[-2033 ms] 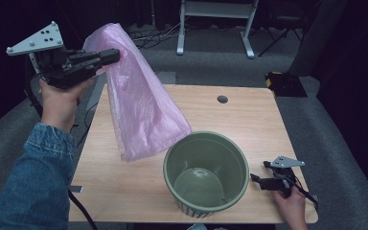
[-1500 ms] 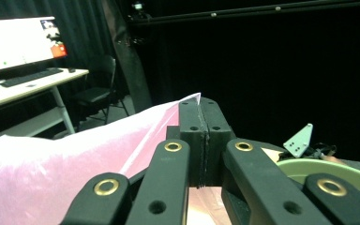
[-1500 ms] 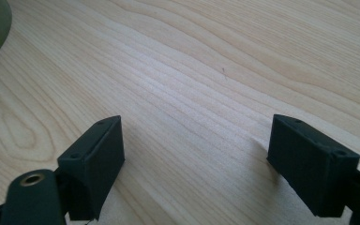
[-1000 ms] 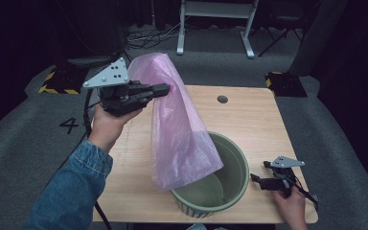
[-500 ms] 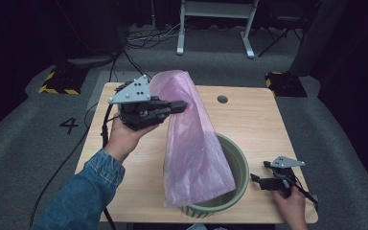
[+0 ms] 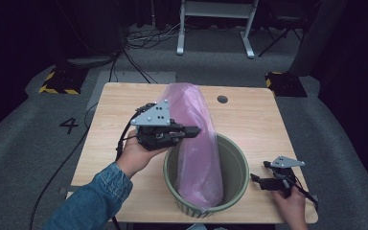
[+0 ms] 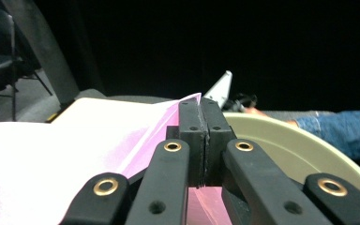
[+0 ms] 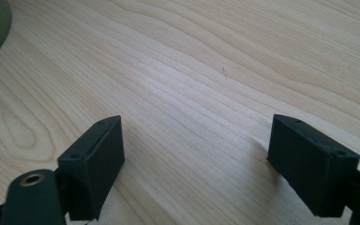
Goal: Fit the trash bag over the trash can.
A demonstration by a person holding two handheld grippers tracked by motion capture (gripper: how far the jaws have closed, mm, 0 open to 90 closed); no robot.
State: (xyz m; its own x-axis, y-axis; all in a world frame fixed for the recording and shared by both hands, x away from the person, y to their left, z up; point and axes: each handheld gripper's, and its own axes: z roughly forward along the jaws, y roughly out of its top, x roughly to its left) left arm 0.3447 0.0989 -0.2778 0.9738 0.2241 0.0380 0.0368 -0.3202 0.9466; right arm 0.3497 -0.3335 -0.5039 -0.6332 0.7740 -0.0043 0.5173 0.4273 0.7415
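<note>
The left hand-held gripper [image 6: 191, 130], clamped on a pink plastic bag [image 6: 199, 143], is holding it partly inside a green bin [image 6: 235, 163], perhaps touching bottom. Spreading the bag over the rim is remaining. The right hand-held gripper [image 8: 194, 154] is resting apart on the surface [image 6: 249, 120].

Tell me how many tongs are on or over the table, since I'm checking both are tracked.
2. The left tongs hang above the green bin, shut on the pink bag. The right tongs rest open on the table near its right front corner.
</note>
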